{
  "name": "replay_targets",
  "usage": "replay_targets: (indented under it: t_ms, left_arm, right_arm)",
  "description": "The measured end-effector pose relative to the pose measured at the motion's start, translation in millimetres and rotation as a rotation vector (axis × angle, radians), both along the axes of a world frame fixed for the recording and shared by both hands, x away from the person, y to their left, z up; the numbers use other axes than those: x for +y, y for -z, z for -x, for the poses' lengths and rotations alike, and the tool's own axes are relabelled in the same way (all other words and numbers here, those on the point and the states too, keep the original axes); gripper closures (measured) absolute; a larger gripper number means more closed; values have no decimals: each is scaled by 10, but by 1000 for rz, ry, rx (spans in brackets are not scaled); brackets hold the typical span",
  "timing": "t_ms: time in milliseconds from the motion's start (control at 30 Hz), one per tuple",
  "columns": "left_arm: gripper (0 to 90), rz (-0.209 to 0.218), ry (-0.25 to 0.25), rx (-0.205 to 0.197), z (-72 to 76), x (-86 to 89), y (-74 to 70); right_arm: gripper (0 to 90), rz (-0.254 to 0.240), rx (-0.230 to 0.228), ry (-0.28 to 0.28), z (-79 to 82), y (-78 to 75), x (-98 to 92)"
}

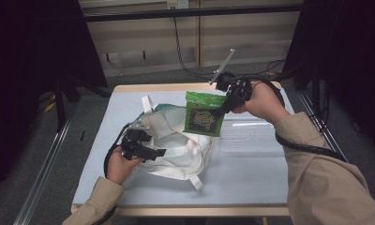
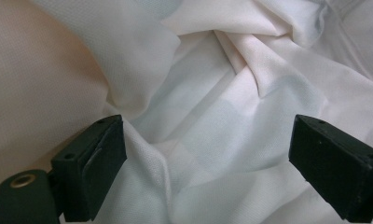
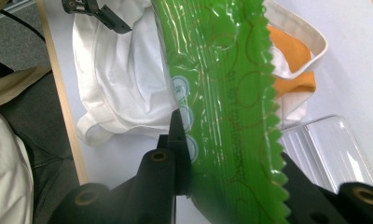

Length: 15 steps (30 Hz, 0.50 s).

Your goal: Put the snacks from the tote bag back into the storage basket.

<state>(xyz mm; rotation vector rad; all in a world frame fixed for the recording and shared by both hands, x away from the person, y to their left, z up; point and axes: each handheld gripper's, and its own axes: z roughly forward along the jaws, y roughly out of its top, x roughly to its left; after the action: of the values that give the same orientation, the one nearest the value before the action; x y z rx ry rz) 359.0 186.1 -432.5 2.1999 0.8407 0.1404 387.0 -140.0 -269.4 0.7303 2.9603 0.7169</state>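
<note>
**Snack pouch held over the tote**

On the pale surface (image 1: 251, 183), a white cloth tote bag (image 1: 176, 145) is lying open. The right gripper (image 1: 225, 104) is clamping its fingers on a green snack pouch (image 1: 204, 115) above the bag. The left gripper (image 1: 150, 151) is resting on the cloth, fingers (image 2: 93, 163) apart.

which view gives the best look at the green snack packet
The high view: the green snack packet hangs whole, printed face showing, held at its top edge by the right gripper above the white cloth bag. The right gripper view shows it close but cropped, serrated edge between the jaws. The left gripper view looks at bag cloth.
</note>
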Motion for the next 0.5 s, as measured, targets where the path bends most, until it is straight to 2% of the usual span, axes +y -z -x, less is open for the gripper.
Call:
replay_targets:
  t_ms: [133,233,500]
  left_arm:
    - [109,3,1,-2,-1,-3,5]
    - [109,-15,11,-4,-5,1,-4]
    - [109,-13,9,-2,-5,-6,0]
  right_arm:
    - [760,2,-5,9,9,-24,-53]
    - [760,1,-8,11,13,-44,-95]
    - [760,2,-13,23,34,-85,-195]
